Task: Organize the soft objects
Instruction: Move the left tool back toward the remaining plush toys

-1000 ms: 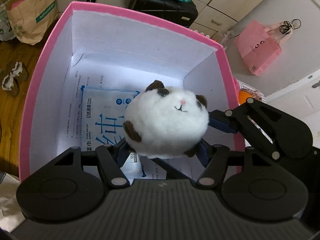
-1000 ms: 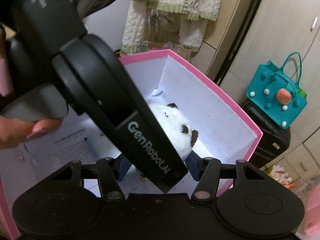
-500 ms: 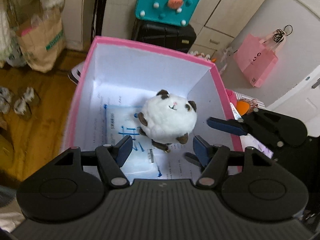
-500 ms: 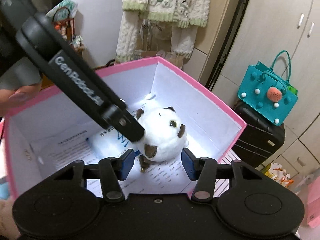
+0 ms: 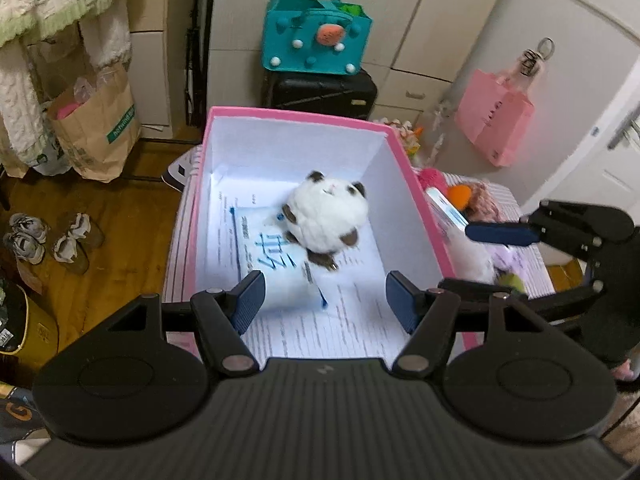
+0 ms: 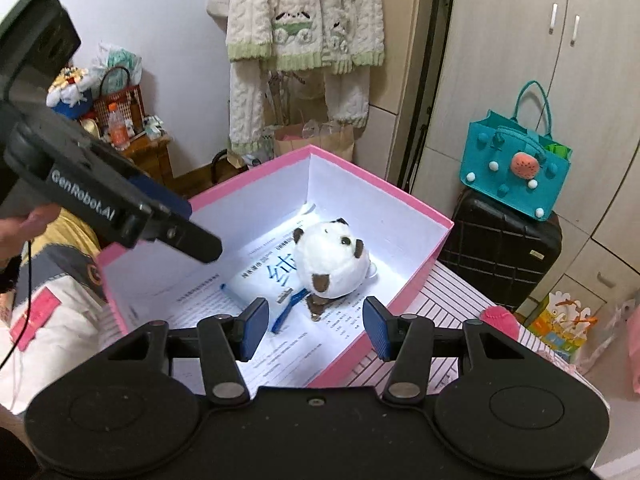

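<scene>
The round plush toy (image 5: pixel 326 216) lies inside the pink box (image 5: pixel 416 200), on a wipes packet (image 5: pixel 276 264), beyond both tips. The left hand-held gripper (image 5: pixel 324 300) hangs over the box with jaws apart and empty; the right hand-held gripper (image 6: pixel 314 328) is likewise parted, holding nothing. Only the left view shows other soft things (image 5: pixel 460 194) beside the box on the striped worktop (image 5: pixel 536 272). A teal bag (image 6: pixel 516 168) sits on a black suitcase (image 6: pixel 500 248).

Black arm of the left gripper (image 6: pixel 112 208), left of the right wrist frame: "GenRobot.AI" in white.
Other print: too blurred to read.
</scene>
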The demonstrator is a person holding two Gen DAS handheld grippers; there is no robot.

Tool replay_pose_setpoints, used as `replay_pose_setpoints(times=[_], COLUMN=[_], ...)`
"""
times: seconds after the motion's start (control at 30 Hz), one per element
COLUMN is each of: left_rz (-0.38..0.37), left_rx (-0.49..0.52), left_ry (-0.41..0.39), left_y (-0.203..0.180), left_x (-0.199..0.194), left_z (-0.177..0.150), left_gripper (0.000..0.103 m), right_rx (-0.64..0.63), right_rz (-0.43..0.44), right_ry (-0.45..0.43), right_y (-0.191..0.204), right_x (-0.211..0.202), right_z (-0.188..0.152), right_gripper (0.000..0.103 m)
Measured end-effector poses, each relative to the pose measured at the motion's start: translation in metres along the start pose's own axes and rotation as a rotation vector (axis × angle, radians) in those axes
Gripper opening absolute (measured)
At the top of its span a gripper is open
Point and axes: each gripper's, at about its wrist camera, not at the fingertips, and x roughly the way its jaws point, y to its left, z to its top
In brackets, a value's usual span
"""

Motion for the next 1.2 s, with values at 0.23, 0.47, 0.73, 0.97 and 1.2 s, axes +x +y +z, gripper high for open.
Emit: replay_pose_setpoints(times=[0.23, 0.47, 0.73, 0.97, 1.2], left_rz=[-0.001, -0.003, -0.072, -0.129, -0.167], left_rx=[0.053, 0.13, 0.216, 0.303, 0.351], left_ry=[-0.004, 0.001, -0.03, 0.005, 0.025], left_y=[-0.014, -0.034, -0.067, -0.102, -0.137], left_x=[-0.029, -0.058, -0.084, -0.086, -0.066], left_z=[-0.015, -0.029, -0.047, -0.058, -0.063], left_gripper=[0.065, 0.067, 0.067, 0.067, 0.066], right_rx=[-0.008, 0.0, 0.048, 0.083, 0.113], right_rz=[-0.012, -0.025, -0.059, -0.107, -0.119], right_ry=[-0.025, -0.026, -0.028, 0.002, 0.021], right_y=[0.014, 0.019, 0.012, 0.0, -0.023], right_x=[-0.04, -0.074, -0.11, -0.135, -0.146], right_z=[-0.005, -0.017, -0.049, -0.082, -0.118], right_gripper=[0.056, 0.057, 0.058, 0.059, 0.06])
